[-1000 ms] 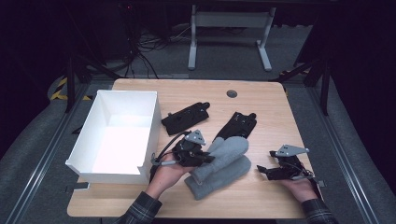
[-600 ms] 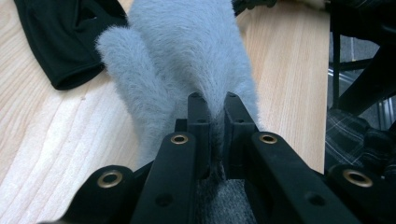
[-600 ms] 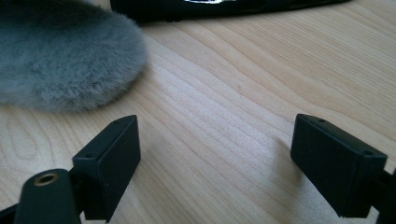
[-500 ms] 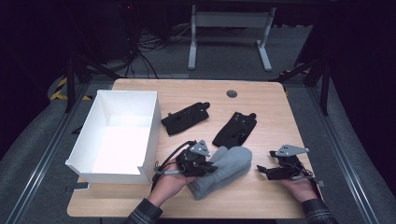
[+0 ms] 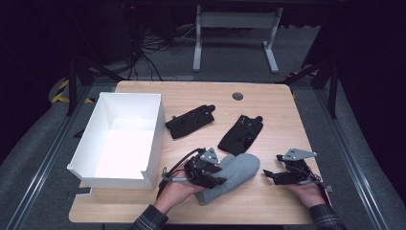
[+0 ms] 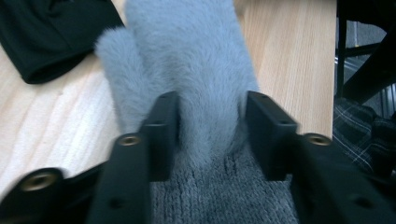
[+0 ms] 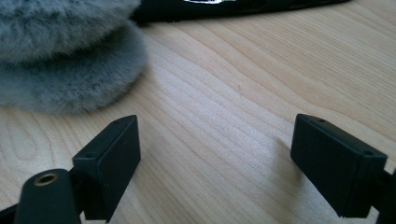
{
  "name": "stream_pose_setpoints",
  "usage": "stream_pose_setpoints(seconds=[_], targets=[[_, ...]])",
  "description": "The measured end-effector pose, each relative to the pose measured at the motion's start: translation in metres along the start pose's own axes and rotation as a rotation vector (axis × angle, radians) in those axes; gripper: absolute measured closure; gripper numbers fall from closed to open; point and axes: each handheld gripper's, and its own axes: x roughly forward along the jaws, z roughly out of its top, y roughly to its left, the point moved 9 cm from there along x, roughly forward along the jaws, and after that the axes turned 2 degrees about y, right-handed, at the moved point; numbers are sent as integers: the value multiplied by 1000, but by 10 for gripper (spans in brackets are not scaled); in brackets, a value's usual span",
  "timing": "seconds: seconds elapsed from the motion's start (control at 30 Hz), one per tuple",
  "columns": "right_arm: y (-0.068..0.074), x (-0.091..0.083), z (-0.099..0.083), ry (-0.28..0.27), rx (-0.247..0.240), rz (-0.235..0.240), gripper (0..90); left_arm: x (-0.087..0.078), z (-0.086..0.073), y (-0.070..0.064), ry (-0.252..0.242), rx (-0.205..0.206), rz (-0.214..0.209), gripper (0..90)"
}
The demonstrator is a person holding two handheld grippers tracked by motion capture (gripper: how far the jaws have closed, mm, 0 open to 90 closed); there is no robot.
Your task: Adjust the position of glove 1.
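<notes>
Low in the centre of the high view, my left gripper (image 5: 210, 175) pinches the grey mitten (image 5: 233, 172) near its knit cuff, on the table (image 5: 268, 211) right of the white box (image 5: 127, 139). Soft pile could slip free, I judge, or drag the black glove (image 5: 242, 134) it touches. My right gripper (image 5: 282, 175) rests low, jaws spread, holding nothing.

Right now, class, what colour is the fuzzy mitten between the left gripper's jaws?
Grey; the fuzzy mitten shows best in the left gripper view.

White box (image 5: 125, 139), 2 blk gloves (image 5: 190, 121)
</notes>
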Motion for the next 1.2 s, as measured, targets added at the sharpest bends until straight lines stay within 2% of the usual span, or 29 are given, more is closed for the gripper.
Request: stream_pose_setpoints(seconds=[0.1, 0.2, 0.23, 0.3, 0.33, 0.37, 0.4, 0.43, 0.47, 0.53, 0.57, 0.63, 0.67, 0.7, 0.77, 0.83, 1.0, 1.2], targets=[[0, 0, 0, 4, 5, -3, 176, -6, 2, 3, -27, -17, 6, 459], [2, -5, 2, 29, 6, -3, 297, -14, 3, 11, -60, -26, 34, 430], [2, -5, 2, 29, 6, -3, 297, -14, 3, 11, -60, -26, 34, 435], [8, -13, 8, 3, 1, 18, 444, -20, 2, 16, -79, -41, 51, 450], [17, -17, 11, -3, -7, 41, 583, -23, 1, 19, -82, -48, 59, 563], [17, -17, 11, -3, -7, 41, 583, -26, -1, 22, -85, -59, 73, 563], [22, -19, 13, -1, -11, 55, 634, -28, -3, 25, -86, -70, 83, 676], [27, -20, 14, -1, -17, 74, 687, -29, -6, 28, -83, -78, 94, 676], [39, -21, 15, 11, -34, 100, 779, -30, -8, 31, -83, -92, 112, 766], [51, -21, 14, 23, -47, 139, 847, -27, -19, 41, -61, -128, 131, 841], [51, -21, 14, 23, -47, 139, 847, -27, -19, 41, -61, -128, 131, 875], [62, -21, 13, 34, -65, 167, 887, -22, -26, 46, -38, -159, 123, 898], [74, -19, 13, 40, -69, 210, 900, -16, -32, 47, -11, -177, 118, 900], [74, -19, 13, 40, -69, 210, 900, -16, -32, 47, -11, -177, 118, 900], [86, -11, 14, 61, -98, 239, 900, -10, -36, 47, 14, -173, 113, 900], [89, -5, 16, 69, -105, 244, 900, -8, -37, 44, 23, -177, 104, 900], [87, 6, 21, 75, -114, 232, 900, -5, -40, 39, 44, -180, 88, 900], [76, 21, 34, 67, -104, 203, 900, -2, -46, 30, 58, -178, 64, 900]])
